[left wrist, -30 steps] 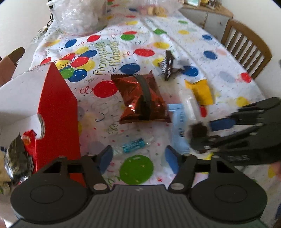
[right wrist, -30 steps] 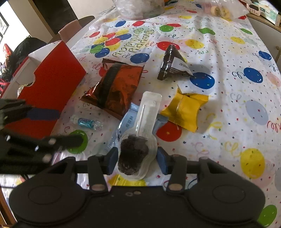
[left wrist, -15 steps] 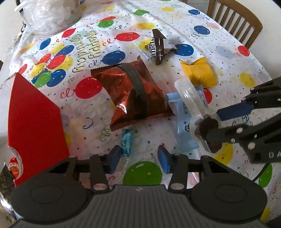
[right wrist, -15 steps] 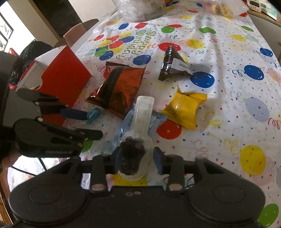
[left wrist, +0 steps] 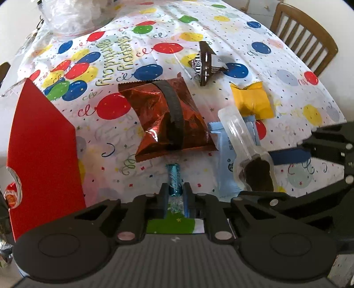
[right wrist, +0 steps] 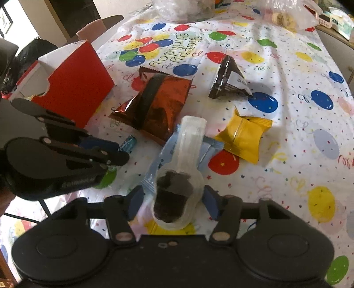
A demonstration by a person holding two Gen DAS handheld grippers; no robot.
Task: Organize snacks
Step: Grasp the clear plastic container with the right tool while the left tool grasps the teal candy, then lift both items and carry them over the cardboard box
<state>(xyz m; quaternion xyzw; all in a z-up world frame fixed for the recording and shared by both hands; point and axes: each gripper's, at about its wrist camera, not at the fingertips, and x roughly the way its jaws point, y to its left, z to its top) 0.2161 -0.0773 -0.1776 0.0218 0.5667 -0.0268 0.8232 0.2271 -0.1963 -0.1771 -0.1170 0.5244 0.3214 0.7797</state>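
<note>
My left gripper (left wrist: 175,198) is shut on a small blue foil candy (left wrist: 173,179) lying on the balloon tablecloth; the candy also shows in the right wrist view (right wrist: 128,141). My right gripper (right wrist: 172,200) is open, its pads either side of a clear packet with a dark brown snack (right wrist: 174,199), which rests on a light blue wrapper (right wrist: 163,155). The same packet shows in the left wrist view (left wrist: 254,164). A red open box (left wrist: 42,152) (right wrist: 75,86) stands at the left.
A red-brown foil bag (left wrist: 170,117), a dark triangular packet (left wrist: 204,62) and a yellow packet (left wrist: 251,99) lie on the table. Clear plastic bags (left wrist: 73,15) sit at the far edge. A wooden chair (left wrist: 303,35) stands at the far right.
My left gripper moved forward over the blue candy and shut on it. My right gripper opened wider around the clear packet.
</note>
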